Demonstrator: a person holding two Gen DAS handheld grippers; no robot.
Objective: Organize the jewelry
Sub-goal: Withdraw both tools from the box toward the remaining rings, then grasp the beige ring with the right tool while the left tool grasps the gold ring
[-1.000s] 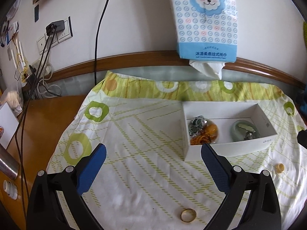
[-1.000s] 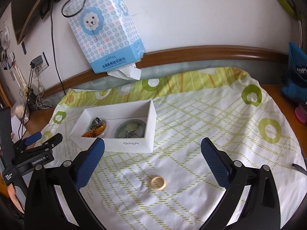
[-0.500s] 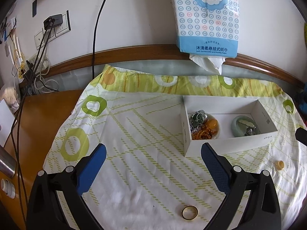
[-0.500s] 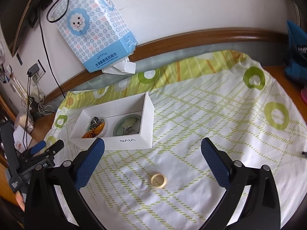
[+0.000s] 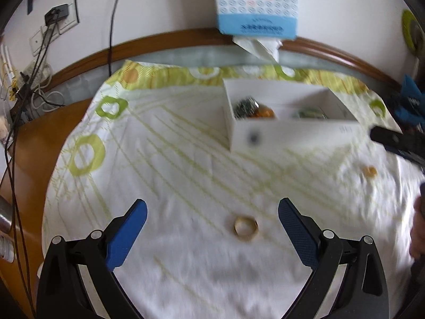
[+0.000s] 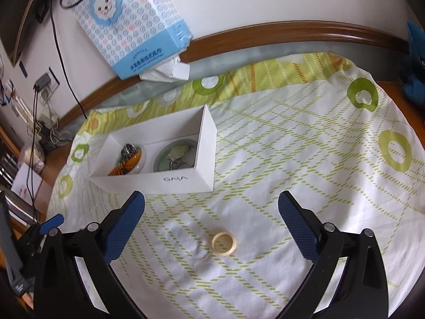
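Note:
A gold ring (image 5: 246, 228) lies on the white-and-green cloth between the fingers of my open, empty left gripper (image 5: 212, 210). A pale cream ring (image 6: 225, 243) lies on the cloth between the fingers of my open, empty right gripper (image 6: 211, 204); it also shows in the left wrist view (image 5: 369, 171). A white open box (image 6: 183, 182) stands behind it, holding an orange-and-dark jewelry dish (image 6: 128, 159) and a green dish with a pendant (image 6: 176, 154). The box (image 5: 292, 133) shows blurred in the left wrist view.
A blue tissue pack (image 6: 132, 24) hangs on the wall above the box. Cables and sockets (image 5: 39, 53) sit at the left, with bare wooden table (image 5: 26, 159) beside the cloth. A blue object (image 6: 414, 66) stands at the far right.
My left gripper has moved forward and down, so the gold ring now lies between its fingers; the view is blurred. My right gripper has come closer to the cream ring.

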